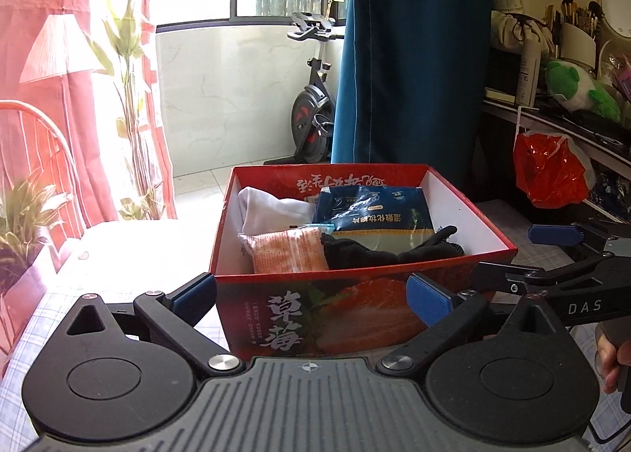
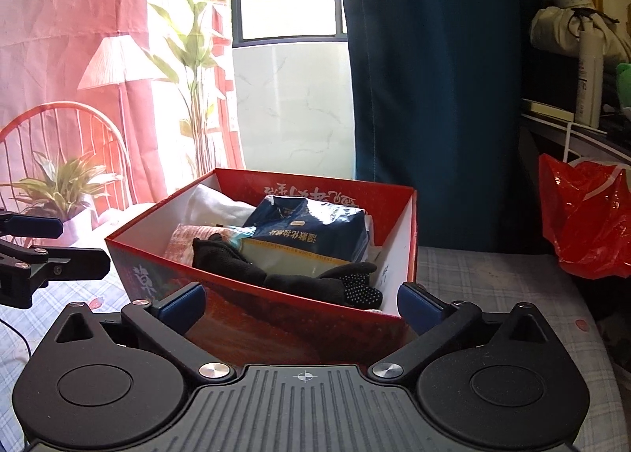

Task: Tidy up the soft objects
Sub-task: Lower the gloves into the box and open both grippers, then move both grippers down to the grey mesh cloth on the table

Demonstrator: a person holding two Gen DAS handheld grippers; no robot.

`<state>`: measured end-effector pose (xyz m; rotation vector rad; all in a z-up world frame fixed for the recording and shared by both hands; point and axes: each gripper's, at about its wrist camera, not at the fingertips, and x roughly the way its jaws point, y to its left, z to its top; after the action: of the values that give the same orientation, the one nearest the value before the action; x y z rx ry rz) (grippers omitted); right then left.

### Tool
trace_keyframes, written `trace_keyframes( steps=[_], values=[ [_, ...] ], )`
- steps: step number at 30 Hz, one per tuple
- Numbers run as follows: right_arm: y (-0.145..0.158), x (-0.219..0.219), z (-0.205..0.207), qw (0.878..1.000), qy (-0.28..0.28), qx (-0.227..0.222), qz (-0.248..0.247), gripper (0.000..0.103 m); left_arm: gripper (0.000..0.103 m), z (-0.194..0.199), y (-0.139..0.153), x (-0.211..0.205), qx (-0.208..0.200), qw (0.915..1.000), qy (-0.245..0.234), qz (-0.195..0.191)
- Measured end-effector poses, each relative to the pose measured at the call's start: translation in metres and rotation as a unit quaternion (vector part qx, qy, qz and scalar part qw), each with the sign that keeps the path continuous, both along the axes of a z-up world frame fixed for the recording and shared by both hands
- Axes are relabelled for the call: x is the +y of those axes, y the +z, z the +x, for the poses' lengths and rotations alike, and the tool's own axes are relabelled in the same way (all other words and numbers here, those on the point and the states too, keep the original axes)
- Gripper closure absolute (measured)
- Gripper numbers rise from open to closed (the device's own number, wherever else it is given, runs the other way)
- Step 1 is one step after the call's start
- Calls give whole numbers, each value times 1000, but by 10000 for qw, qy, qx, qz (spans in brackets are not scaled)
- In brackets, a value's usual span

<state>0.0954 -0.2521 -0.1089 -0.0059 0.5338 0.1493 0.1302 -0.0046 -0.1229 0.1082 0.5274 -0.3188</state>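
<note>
On the checked bedcover, the red box (image 1: 315, 314) holds the white cloth (image 1: 268, 207), blue packet (image 1: 370, 211), pink packet (image 1: 290, 254) and black gloves (image 1: 378, 251), while the left gripper (image 1: 311, 296) and right gripper (image 2: 301, 304) — both spread wide, pinching nothing — sit close enough to nudge the box askew.

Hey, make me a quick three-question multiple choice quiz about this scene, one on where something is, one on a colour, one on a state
1. Where do the black gloves lie?
A. on the checked cloth
B. in the red box
C. on the shelf

2. What colour is the plastic bag hanging at the right?
A. red
B. green
C. white

3. How does the right gripper stand?
A. shut on a glove
B. shut on the box
C. open, holding nothing

Answers: 1 B, the gloves rest inside the box by its near wall. 2 A, the bag is glossy red. 3 C, its blue pads stand wide apart, pressing on nothing.
</note>
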Motion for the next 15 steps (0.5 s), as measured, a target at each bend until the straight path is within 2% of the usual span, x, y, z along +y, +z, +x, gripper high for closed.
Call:
trace_keyframes(
  steps=[7, 15],
  values=[
    [-10, 1, -25, 9999, -32, -75, 89, 0, 0, -25, -15, 11, -12, 10000, 69, -41],
    [-31, -6, -48, 9992, -299, 94, 258, 0, 0, -49, -33, 15, -24, 9999, 123, -58]
  ],
)
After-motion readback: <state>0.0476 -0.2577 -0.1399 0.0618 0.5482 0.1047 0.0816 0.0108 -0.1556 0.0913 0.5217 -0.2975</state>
